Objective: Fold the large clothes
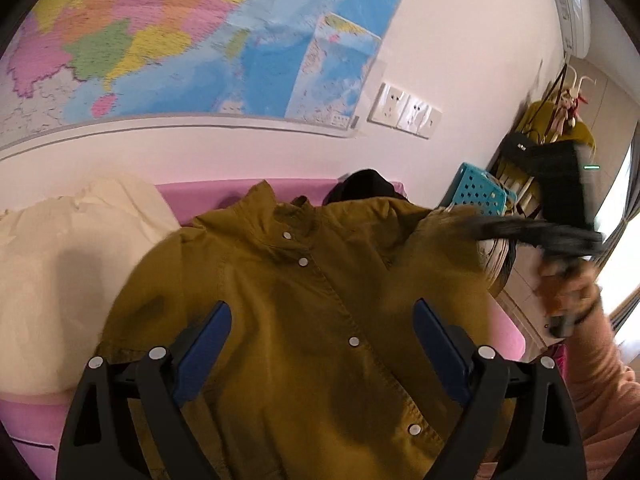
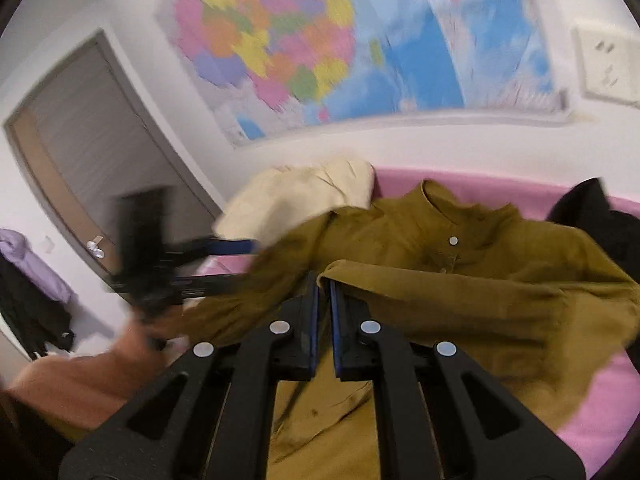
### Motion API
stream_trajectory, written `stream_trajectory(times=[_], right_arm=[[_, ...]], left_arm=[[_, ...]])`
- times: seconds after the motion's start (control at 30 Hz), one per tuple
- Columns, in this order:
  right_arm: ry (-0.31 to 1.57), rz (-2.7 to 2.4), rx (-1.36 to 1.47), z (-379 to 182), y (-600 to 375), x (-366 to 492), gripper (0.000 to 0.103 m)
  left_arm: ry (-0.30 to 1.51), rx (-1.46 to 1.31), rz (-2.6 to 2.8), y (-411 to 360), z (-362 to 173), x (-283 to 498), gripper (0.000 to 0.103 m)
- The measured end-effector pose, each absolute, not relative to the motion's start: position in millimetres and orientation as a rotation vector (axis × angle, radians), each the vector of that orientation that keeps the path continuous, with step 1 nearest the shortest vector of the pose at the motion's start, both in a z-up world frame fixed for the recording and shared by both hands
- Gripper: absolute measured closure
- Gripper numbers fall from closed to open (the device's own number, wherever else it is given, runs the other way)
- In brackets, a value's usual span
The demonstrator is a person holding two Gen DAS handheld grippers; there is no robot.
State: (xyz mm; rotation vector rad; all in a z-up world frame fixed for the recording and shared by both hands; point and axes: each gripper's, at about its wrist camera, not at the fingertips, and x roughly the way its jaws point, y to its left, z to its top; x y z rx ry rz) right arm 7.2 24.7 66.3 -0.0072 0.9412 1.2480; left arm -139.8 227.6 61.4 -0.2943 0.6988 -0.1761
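Observation:
An olive-mustard button-up shirt [image 1: 304,320] lies face up on a pink surface [image 1: 208,194], collar toward the wall. My left gripper [image 1: 322,316] is open, its blue pads [image 1: 208,344] spread wide above the shirt's chest, holding nothing. It also shows blurred in the right wrist view [image 2: 224,264]. My right gripper [image 2: 324,284] is shut on the cuff of the shirt's sleeve [image 2: 460,296], which is drawn across the chest. The shirt [image 2: 500,240] shows there too. The right gripper appears blurred at the shirt's right edge in the left wrist view [image 1: 500,228].
A cream garment [image 1: 60,280] lies left of the shirt, a black garment [image 1: 364,184] behind its collar. A teal perforated basket [image 1: 476,192] stands at the right. A map [image 1: 180,40] and wall sockets [image 1: 404,110] are on the wall. A door [image 2: 92,152] is at left.

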Motion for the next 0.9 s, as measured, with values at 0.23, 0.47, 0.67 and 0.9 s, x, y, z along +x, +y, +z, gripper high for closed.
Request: stream_trajectory(times=[0.23, 0.47, 0.67, 0.9], right_arm=[[1.12, 1.078, 0.055, -23.4, 61.8, 61.2, 0.069], [0.946, 1.051, 0.03, 8.7, -4.9, 48.2, 0.044], [0.874, 0.823, 0.018, 6.4, -78.9, 54.3, 0.037], [1.024, 0.728, 0.147, -56.7, -118.6, 93.5, 0.027]], left_arm=[[0.786, -0.298, -0.183, 236.2, 32.7, -138.1, 0.009], [1.032, -0.179, -0.201, 205.9, -36.8, -95.0, 0.008], [1.113, 0.032, -0.215, 174.1, -67.6, -73.9, 0.029], [1.065, -0.008, -0.143, 212.0, -39.0, -65.4, 0.09]])
